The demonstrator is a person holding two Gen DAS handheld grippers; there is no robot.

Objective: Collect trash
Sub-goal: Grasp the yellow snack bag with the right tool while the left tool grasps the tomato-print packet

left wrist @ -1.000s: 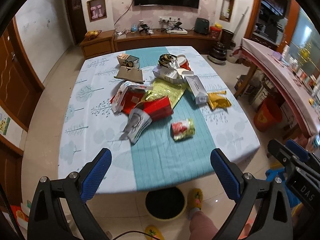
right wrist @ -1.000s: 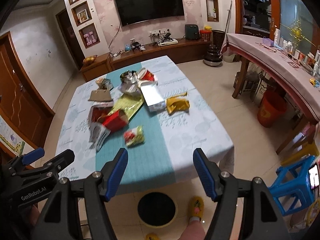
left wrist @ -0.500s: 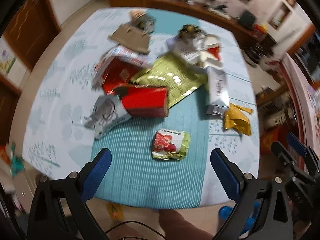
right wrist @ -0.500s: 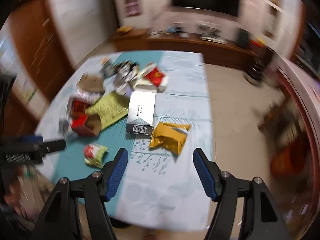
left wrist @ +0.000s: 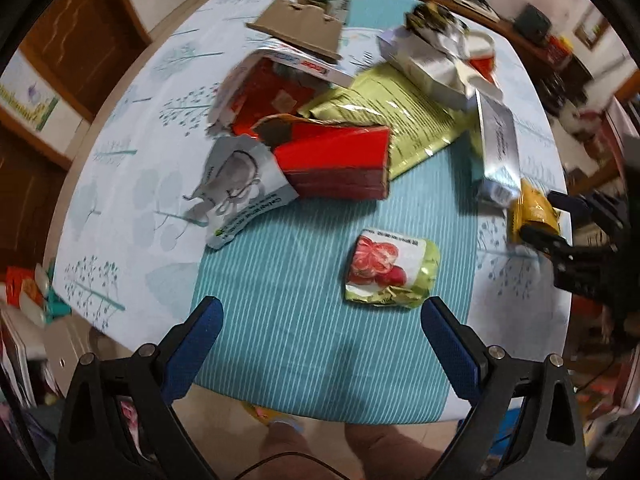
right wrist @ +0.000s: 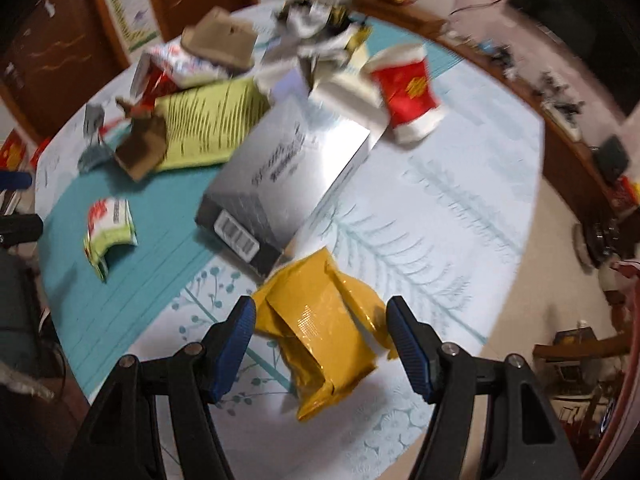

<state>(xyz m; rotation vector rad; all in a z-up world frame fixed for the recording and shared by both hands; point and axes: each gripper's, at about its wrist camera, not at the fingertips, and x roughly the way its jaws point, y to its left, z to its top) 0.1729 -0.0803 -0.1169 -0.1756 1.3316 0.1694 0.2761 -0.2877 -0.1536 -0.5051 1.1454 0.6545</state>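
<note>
Right gripper point(right wrist: 320, 330) astride yellow packet point(right wrist: 320, 336) (contact unclear, blurred)

Both views look steeply down on the cloth-covered table point(left wrist: 132, 184) from close above, each along its own gripper's two fingers. The left wrist camera hangs over the near edge, facing the green snack packet point(left wrist: 390, 270) on the teal stripe. The right wrist camera sits nearer still, over the yellow wrapper point(right wrist: 320, 328). They share the silver box point(right wrist: 288, 176), the packet, the wrapper and the litter pile behind
</note>
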